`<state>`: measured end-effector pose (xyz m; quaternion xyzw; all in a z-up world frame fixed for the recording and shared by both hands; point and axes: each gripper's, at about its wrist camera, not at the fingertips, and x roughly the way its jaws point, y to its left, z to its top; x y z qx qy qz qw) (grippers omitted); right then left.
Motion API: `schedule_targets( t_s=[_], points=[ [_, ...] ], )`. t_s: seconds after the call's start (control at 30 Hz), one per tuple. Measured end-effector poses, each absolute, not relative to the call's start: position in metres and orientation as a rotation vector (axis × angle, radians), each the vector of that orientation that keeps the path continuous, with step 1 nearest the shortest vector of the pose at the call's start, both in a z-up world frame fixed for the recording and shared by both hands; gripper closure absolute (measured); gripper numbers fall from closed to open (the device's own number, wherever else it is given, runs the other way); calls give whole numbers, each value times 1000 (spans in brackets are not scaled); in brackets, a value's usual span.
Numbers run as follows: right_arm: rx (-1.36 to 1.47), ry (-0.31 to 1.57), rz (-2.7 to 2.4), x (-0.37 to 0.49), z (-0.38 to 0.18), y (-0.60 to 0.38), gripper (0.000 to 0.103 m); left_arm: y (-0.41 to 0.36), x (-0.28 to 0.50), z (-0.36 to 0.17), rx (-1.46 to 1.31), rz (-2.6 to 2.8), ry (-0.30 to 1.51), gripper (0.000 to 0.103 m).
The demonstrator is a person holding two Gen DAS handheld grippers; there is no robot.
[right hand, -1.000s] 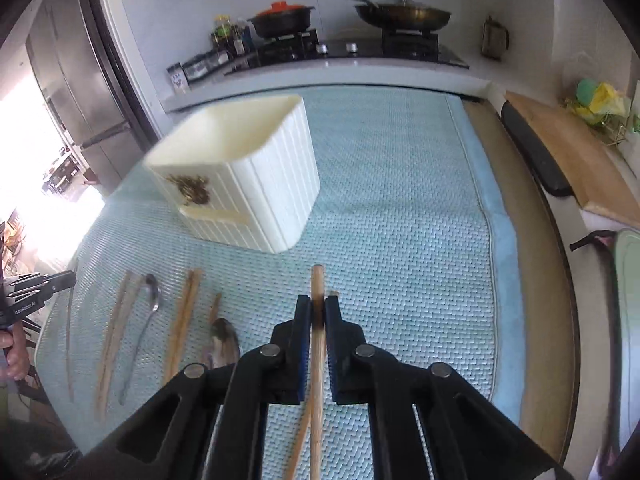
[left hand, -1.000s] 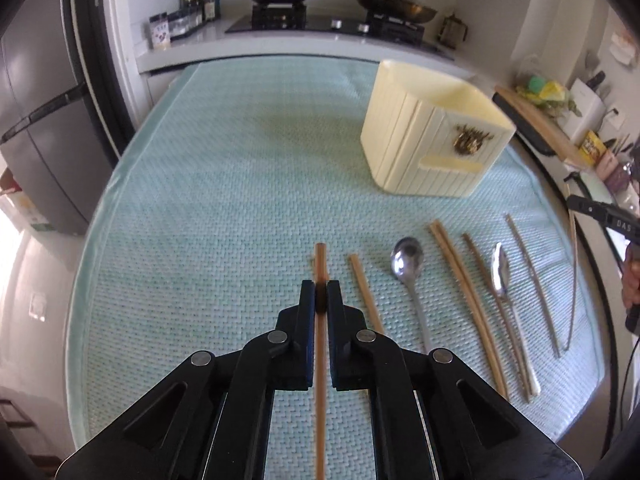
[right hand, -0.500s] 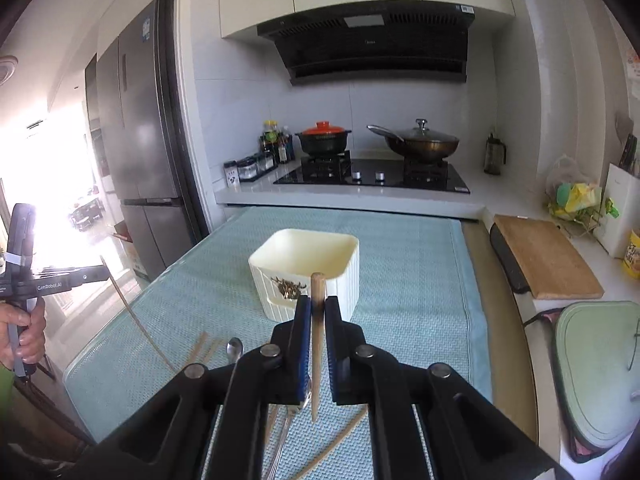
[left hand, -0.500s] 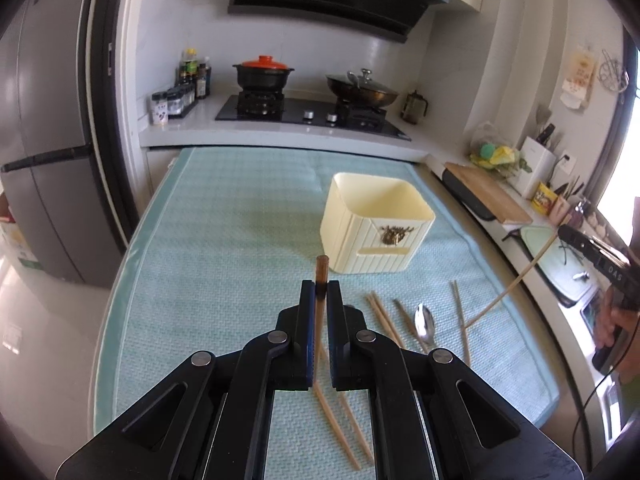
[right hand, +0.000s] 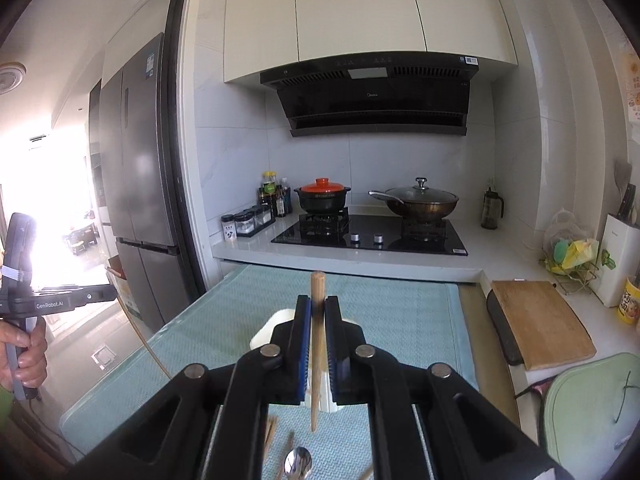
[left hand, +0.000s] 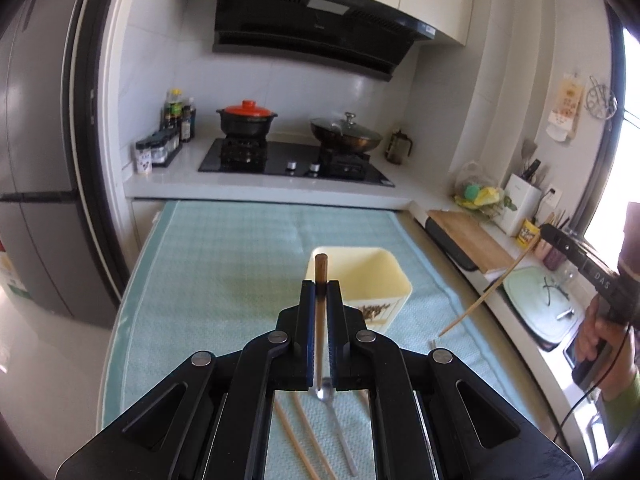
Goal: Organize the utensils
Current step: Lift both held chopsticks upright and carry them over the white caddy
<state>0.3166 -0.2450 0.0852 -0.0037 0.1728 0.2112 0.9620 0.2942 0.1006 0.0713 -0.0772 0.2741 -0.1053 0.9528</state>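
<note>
Two grippers are up over the mat, each clamped on one chopstick. The left gripper (left hand: 321, 285) has its jaws pressed together on a dark-tipped chopstick (left hand: 320, 270) whose top pokes out just past the fingertips, the rest running back between the fingers. Right ahead of and below it stands the cream holder (left hand: 362, 276), open-topped, on the teal mat (left hand: 224, 248). Beneath the gripper's body more chopsticks (left hand: 298, 438) and a spoon (left hand: 326, 390) lie flat on the mat.

The right gripper (right hand: 318, 307) pinches a pale chopstick (right hand: 317, 352) that hangs nearly upright through its jaws, its blunt end above the fingertips and its thin end dangling below them. The holder (right hand: 276, 326) sits just beyond and under it, mostly hidden by the fingers. A spoon (right hand: 298, 462) lies on the mat below, near the gripper's base.

Well beyond both are the stove (right hand: 370, 234), a red-lidded pot (right hand: 322, 196) and a wok (right hand: 420, 200). To the right gripper's right lies a board (right hand: 540, 320).
</note>
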Motion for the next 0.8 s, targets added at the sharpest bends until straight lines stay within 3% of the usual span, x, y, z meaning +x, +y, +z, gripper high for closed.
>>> schedule_targets(
  t_s=[0.37, 0.8],
  points=[
    [-20, 277, 432, 386, 117, -212, 96, 68, 381, 120, -107, -219, 451, 100],
    [-7, 553, 431, 497, 36, -185, 96, 36, 484, 45, -111, -218, 667, 100]
  ],
)
